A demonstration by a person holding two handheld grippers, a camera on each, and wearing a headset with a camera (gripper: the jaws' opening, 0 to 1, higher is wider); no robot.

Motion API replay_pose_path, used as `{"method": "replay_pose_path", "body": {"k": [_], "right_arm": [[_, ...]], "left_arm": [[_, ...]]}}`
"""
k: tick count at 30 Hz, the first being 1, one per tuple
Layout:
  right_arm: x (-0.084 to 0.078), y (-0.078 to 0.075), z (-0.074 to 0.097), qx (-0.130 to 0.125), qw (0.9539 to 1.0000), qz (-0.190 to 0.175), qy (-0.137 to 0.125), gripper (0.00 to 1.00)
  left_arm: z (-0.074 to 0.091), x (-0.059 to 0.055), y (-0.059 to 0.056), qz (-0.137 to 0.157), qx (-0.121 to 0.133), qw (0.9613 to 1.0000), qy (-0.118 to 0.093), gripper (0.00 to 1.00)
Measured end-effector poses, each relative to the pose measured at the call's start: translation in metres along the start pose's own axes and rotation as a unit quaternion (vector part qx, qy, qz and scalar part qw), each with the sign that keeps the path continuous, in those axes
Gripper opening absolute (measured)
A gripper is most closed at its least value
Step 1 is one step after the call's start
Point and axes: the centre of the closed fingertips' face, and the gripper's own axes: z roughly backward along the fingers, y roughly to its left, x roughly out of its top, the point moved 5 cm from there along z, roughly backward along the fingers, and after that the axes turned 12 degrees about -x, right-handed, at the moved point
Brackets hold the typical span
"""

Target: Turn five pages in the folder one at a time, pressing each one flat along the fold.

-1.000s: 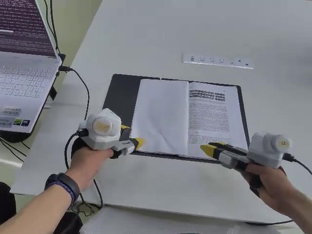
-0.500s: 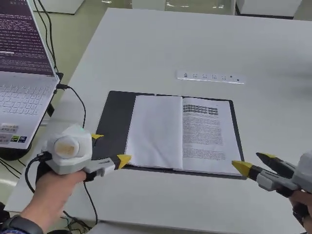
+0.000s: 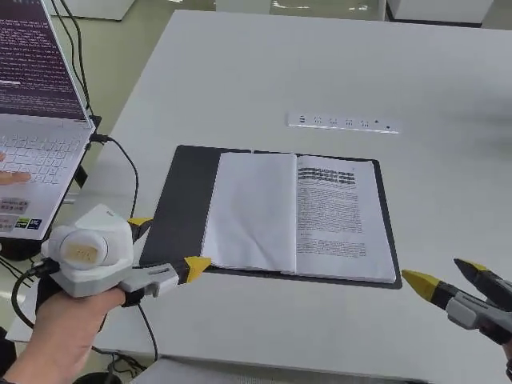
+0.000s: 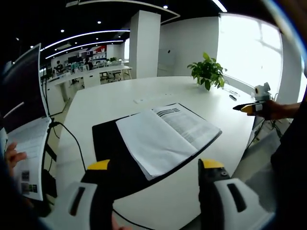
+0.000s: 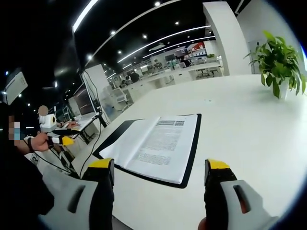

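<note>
A black folder (image 3: 186,200) lies open on the white table, with a blank white page (image 3: 248,210) on the left and a printed page (image 3: 340,212) on the right. The pages lie flat. My left gripper (image 3: 168,244) is open and hovers by the folder's near left corner without touching it. My right gripper (image 3: 446,274) is open too, off the near right corner, with nothing between its jaws. The folder (image 4: 158,134) sits ahead of the left gripper (image 4: 156,165), and the folder (image 5: 153,141) sits ahead of the right gripper (image 5: 159,164).
An open laptop (image 3: 32,120) stands at the left with a hand (image 3: 12,176) on its keys, and a black cable (image 3: 128,172) runs from it past the folder. A white power strip (image 3: 344,122) lies behind the folder. A potted plant (image 4: 207,72) stands at the far table edge.
Both grippers have drawn back from the folder's near edge, outward and toward me. The right one no longer rests by the printed page. The head camera has shifted.
</note>
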Motion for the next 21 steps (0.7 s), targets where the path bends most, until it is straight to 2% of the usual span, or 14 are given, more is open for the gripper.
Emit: {"method": "replay_pose_path", "body": {"k": [21], "right_arm": [[-0.0024,-0.0085,0.0083,-0.013,0.9998,-0.012,-0.004,0.78]], "left_arm": [[-0.0030,0.0014,-0.0043,-0.001,-0.006,1.0000,-0.002,0.75]]}}
